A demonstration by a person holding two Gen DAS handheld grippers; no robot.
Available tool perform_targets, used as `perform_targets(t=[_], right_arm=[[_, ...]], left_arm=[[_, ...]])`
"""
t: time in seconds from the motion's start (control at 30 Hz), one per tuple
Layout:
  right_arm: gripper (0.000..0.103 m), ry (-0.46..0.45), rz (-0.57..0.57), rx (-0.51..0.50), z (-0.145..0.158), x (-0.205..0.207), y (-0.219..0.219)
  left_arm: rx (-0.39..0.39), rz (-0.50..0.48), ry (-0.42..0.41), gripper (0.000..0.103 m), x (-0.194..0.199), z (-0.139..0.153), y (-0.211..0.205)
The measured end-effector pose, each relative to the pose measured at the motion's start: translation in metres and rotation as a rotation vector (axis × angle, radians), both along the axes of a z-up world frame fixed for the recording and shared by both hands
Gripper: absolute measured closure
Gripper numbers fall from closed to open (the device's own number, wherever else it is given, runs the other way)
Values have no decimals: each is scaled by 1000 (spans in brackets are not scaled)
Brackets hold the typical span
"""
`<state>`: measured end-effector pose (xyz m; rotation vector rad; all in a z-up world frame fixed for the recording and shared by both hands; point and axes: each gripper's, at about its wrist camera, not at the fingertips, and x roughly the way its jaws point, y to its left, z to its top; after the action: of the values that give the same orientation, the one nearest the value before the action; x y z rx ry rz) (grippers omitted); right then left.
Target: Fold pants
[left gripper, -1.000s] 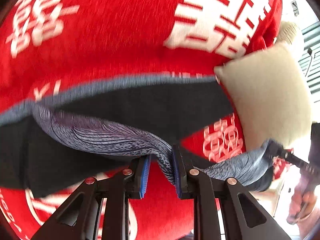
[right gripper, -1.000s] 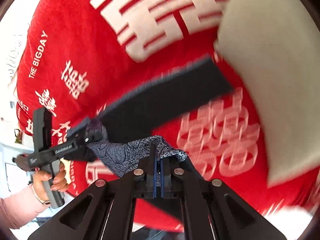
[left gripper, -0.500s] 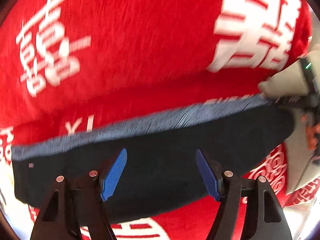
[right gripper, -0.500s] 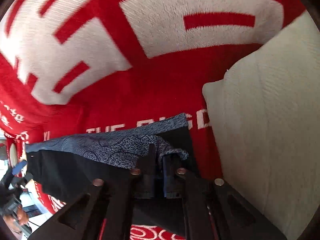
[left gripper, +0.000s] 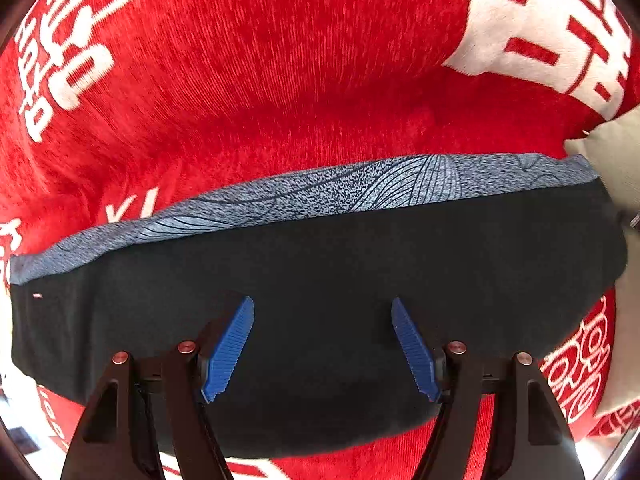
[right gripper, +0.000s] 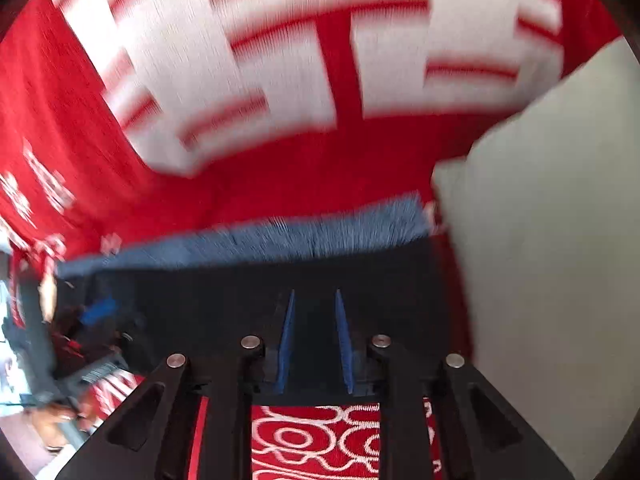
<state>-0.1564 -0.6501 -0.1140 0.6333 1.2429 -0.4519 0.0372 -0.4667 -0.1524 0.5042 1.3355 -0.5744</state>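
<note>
The pants lie folded flat on a red blanket, dark navy with a blue-grey patterned band along the far edge. My left gripper points down just over the dark cloth, open wide, with nothing between its blue pads. In the blurred right wrist view the pants fill the lower middle. My right gripper hangs over their right end, its pads a narrow gap apart and gripping nothing.
A beige pillow lies right against the pants' right end, its corner also in the left wrist view. The blanket carries large white characters. A person's hand shows blurred at the lower left.
Both grippers were shut on the lifted patterned cloth. They came down and let go of it, the left opening wide, the right a little. The pants now lie flat, folded over.
</note>
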Motion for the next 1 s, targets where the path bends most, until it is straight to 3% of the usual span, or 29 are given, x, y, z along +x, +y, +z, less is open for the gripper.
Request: perform_targets(t=[0.07, 0.1, 0.23, 0.3, 0.4, 0.57, 0.7, 0.77, 0.8, 0.87, 0.93, 1.0], right_arm=[[83, 78, -1, -42, -28, 3, -7], [86, 58, -10, -37, -32, 1, -12], [86, 43, -69, -32, -26, -3, -22], [78, 48, -73, -42, -16, -4, -15], [67, -10, -51, 9, -4, -5, 9], [65, -62, 35, 48, 3, 15, 72], [65, -109, 149, 58, -5, 56, 140], [65, -102, 180, 41, -18, 78, 159], [66, -64, 179, 24, -33, 87, 166], [66, -55, 134, 8, -40, 90, 161], [65, -50, 60, -2, -31, 85, 159], [63, -87, 45, 80, -21, 80, 174]], left_arm=[[16, 9, -11, 30, 1, -9, -1], [21, 15, -9, 30, 2, -12, -1], [12, 64, 3, 30, 16, -12, 11], [14, 71, -19, 30, 24, -4, 23], [27, 87, -81, 30, 41, 13, 53], [97, 131, -171, 30, 90, 22, 120], [147, 146, -184, 30, 129, 0, 153], [192, 147, -182, 30, 148, -28, 165], [192, 153, -173, 18, 154, -37, 169], [155, 190, -185, 5, 170, -39, 183], [132, 202, -165, 5, 179, -37, 195], [128, 187, -182, 5, 179, -22, 215]])
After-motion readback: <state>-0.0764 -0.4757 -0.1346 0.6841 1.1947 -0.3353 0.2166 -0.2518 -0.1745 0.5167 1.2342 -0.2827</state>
